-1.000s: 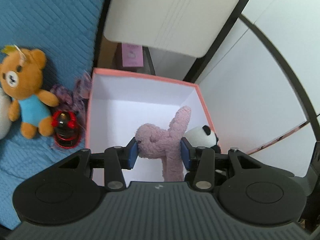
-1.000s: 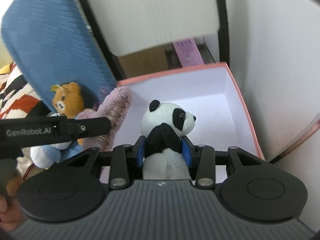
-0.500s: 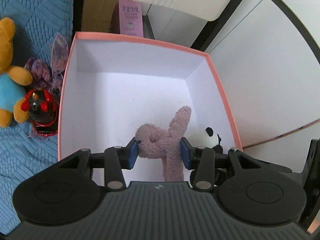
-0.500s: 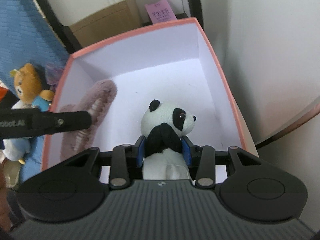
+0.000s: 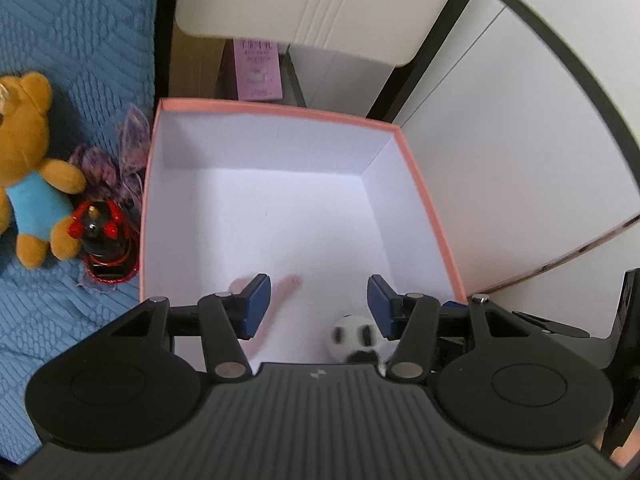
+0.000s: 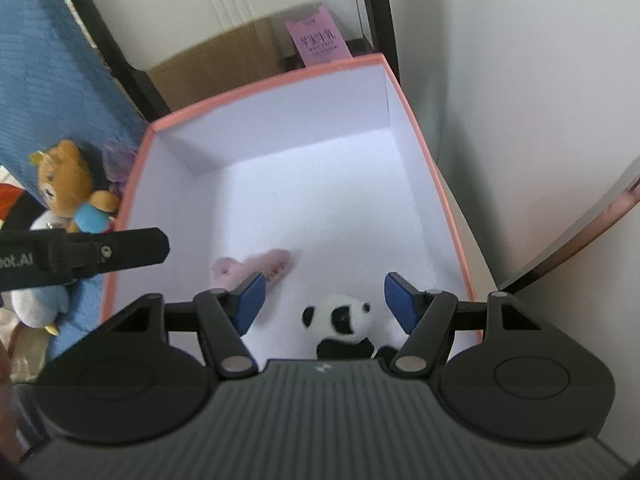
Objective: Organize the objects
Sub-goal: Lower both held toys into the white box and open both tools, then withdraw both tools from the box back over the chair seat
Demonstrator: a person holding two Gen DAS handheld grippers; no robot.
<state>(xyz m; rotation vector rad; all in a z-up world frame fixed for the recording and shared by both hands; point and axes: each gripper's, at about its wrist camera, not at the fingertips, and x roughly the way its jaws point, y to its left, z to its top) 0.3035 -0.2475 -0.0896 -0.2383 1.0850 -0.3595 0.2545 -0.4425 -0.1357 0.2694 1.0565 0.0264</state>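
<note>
Since jaws just opened: left gripper apart, empty; right gripper apart too. Pink plush and panda plush lying loose on floor of pink-rimmed box. Teddy bear outside, on blue cover.

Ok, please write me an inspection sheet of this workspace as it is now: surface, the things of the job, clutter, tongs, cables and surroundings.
Surface: blue quilted cover left of the box.
Job's things: pink-rimmed white box, open; pink plush and panda plush lie apart inside it, near the front.
Clutter: teddy bear, purple fabric piece and a red and black figure outside, left of the box; pale blue plush below the bear.
Tongs: left tongs and right tongs both open above the box, jaws have just been opening, nothing gripped.
Cables: nothing seen.
Surroundings: cardboard box, pink carton, white panels, black frame.
</note>
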